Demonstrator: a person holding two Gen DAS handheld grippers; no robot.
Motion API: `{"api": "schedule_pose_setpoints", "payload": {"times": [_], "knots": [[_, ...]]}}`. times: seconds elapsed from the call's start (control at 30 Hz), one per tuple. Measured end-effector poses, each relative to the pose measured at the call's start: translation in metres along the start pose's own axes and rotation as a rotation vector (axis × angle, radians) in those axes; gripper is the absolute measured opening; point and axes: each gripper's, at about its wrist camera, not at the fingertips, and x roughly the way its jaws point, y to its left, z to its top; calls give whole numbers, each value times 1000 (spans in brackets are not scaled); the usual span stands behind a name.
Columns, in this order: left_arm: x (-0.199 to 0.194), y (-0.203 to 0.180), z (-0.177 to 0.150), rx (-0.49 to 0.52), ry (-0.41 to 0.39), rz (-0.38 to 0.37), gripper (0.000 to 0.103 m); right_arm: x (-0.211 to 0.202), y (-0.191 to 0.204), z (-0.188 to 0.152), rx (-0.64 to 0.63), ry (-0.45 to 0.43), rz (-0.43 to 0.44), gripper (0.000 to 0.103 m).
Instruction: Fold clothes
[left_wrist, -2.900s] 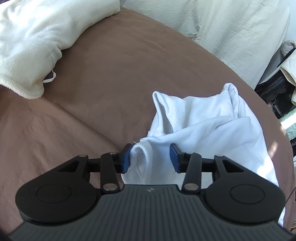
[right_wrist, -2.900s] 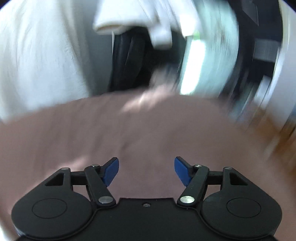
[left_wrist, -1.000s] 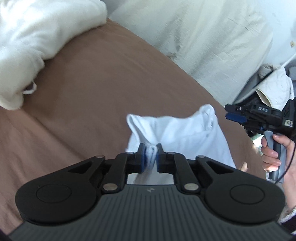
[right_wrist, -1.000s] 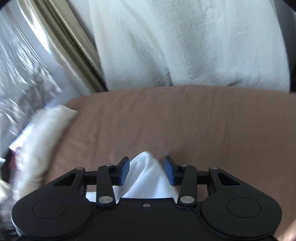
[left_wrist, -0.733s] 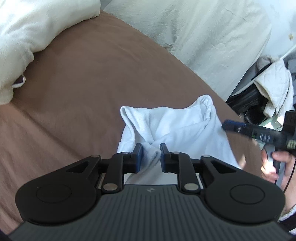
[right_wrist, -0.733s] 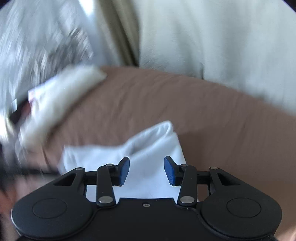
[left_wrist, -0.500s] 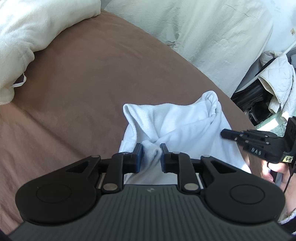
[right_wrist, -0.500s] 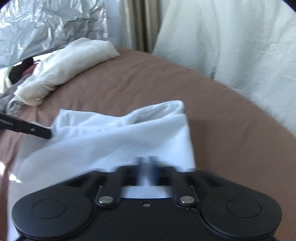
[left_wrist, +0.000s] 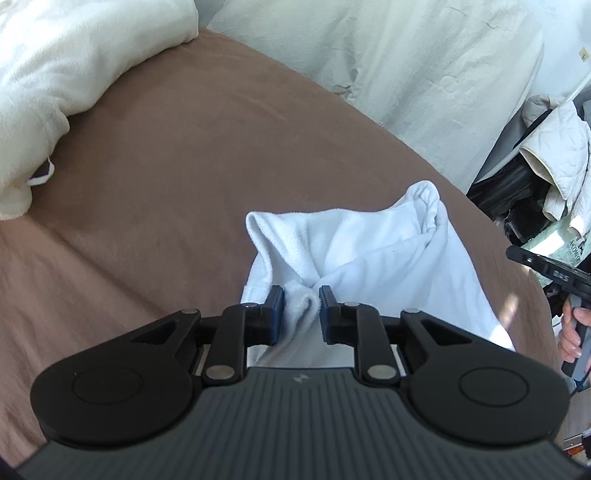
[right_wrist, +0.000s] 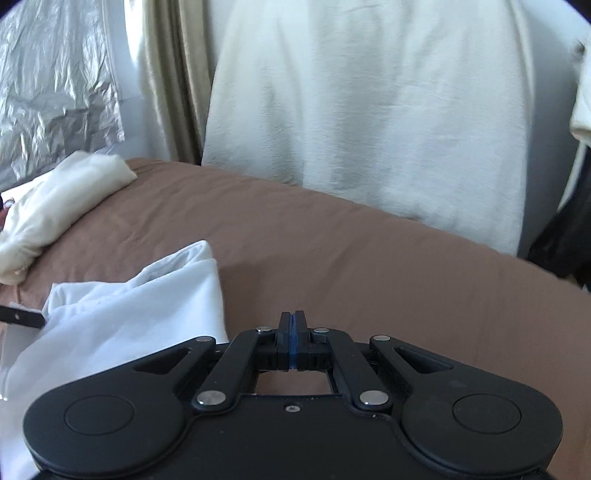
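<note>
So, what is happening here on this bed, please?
A person with handheld tongs in each hand is folding a white fleece garment on a brown bedsheet. The left tongs pinch a bunched fold of the garment near its edge. The right tongs have just been closing; they are shut with no cloth between them, over bare sheet beside the garment. It lies crumpled, not yet folded.

A white garment (left_wrist: 373, 254) of soft, fleecy cloth lies crumpled on the brown bedspread (left_wrist: 177, 155), well apart from the cream blanket bunched at the bedspread's far corner. Its upper edge stands up in two peaks with a sagging fold between them, and its lower part spreads flatter across the bedspread.
</note>
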Motion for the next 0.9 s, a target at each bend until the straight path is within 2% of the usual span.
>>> {"api": "schedule_pose_setpoints", "payload": {"times": [0.03,0.07,0.17,0.2,0.23,0.27,0.37,0.4,0.47,0.5,0.7,0.9], "knots": [[1,-1,0,2,4,2,18,-3,-4,-1,8,0,14,1],[3,-2,0,7,6,5,18,-4,-1,-3,-1,-6,66,2],[3,-4,0,23,8,6,18,0,28,-8,-120,-10,159,19],[2,-4,0,25,8,6,18,6,42,-11,-197,-10,146,35],[1,-3,0,23,7,3,18,12,57,-15,-275,-9,133,43],[1,-2,0,21,7,0,18,20,69,-19,-346,-6,109,43],[2,-1,0,17,9,-4,18,44,94,-28,-496,17,42,42],[3,0,0,16,11,-5,18,52,99,-30,-526,29,23,38],[4,0,0,14,14,-5,18,64,100,-31,-545,43,-4,9],[4,1,1,11,16,-6,18,68,97,-29,-531,44,-16,0],[5,6,1,-21,22,-21,18,58,63,-17,-344,-44,-77,0],[7,4,1,-16,26,-12,18,42,-2,-21,-108,-21,-105,0]]}}
